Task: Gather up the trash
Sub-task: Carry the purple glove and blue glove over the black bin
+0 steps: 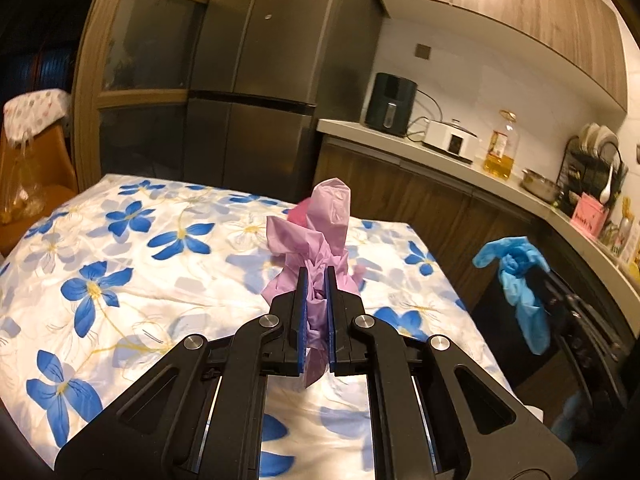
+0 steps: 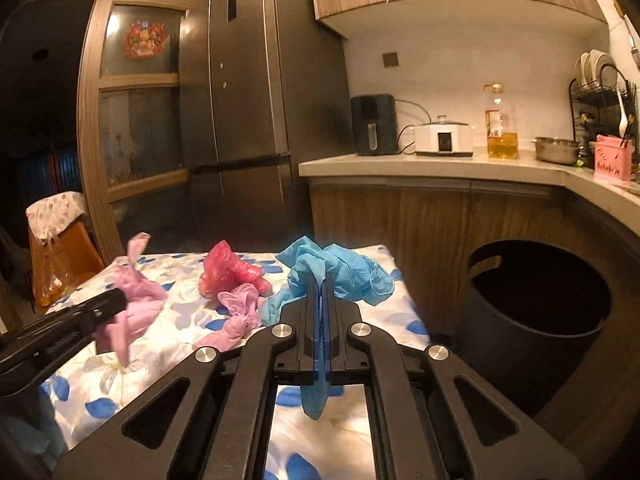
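My left gripper (image 1: 316, 276) is clamped on a crumpled lilac glove (image 1: 316, 232), held above the flowered tablecloth (image 1: 120, 264). My right gripper (image 2: 320, 280) is closed tight on a blue glove (image 2: 340, 268), lifted over the table's far right corner. A red bag (image 2: 228, 270) and a pink glove (image 2: 240, 312) lie on the cloth between them. A dark bin (image 2: 532, 312) stands right of the table.
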{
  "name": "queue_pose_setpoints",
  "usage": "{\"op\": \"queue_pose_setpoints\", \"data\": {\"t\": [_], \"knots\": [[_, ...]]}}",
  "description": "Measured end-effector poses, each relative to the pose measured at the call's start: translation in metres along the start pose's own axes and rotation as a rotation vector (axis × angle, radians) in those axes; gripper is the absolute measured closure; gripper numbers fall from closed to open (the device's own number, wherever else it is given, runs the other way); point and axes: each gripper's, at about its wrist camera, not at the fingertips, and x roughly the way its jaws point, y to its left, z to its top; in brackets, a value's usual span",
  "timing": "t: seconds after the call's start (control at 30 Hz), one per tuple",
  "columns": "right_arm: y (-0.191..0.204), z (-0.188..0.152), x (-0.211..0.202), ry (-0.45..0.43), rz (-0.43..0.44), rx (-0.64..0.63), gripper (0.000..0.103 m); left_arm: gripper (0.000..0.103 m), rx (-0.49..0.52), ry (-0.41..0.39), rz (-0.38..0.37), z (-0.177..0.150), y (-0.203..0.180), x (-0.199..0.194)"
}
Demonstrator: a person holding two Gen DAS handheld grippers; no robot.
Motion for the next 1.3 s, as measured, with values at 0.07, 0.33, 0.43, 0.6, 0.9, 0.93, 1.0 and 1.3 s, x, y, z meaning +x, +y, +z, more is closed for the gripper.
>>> {"op": "queue_pose_setpoints", "data": {"t": [0.07,0.33,0.43,0.6,0.9,0.93,1.0,1.3], "knots": [[-0.007,0.001,-0.012,-0.014,-0.013,-0.003,0.101,0.096,0.013,0.002,-0.016,-0.001,-0.012,-0.003],[-0.038,0.008,-0.048,-0.07,-0.074,0.02,0.101,0.096,0.074,-0.007,-0.08,-0.002,-0.06,-0.012],[-0.05,0.011,-0.057,-0.088,-0.1,0.031,0.101,0.096,0.097,-0.012,-0.107,-0.001,-0.078,-0.013],[-0.07,0.014,-0.069,-0.108,-0.142,0.049,0.101,0.097,0.134,-0.016,-0.156,-0.002,-0.109,-0.013],[-0.105,0.018,-0.089,-0.148,-0.224,0.087,0.101,0.096,0.189,-0.01,-0.236,-0.007,-0.156,-0.007],[-0.11,0.019,-0.091,-0.151,-0.237,0.093,0.101,0.097,0.194,-0.01,-0.246,-0.008,-0.162,-0.006],[-0.116,0.018,-0.093,-0.156,-0.253,0.097,0.101,0.097,0.205,-0.012,-0.262,-0.009,-0.172,-0.006],[-0.145,0.021,-0.095,-0.18,-0.326,0.128,0.101,0.096,0.252,-0.036,-0.335,-0.005,-0.217,0.003]]}}
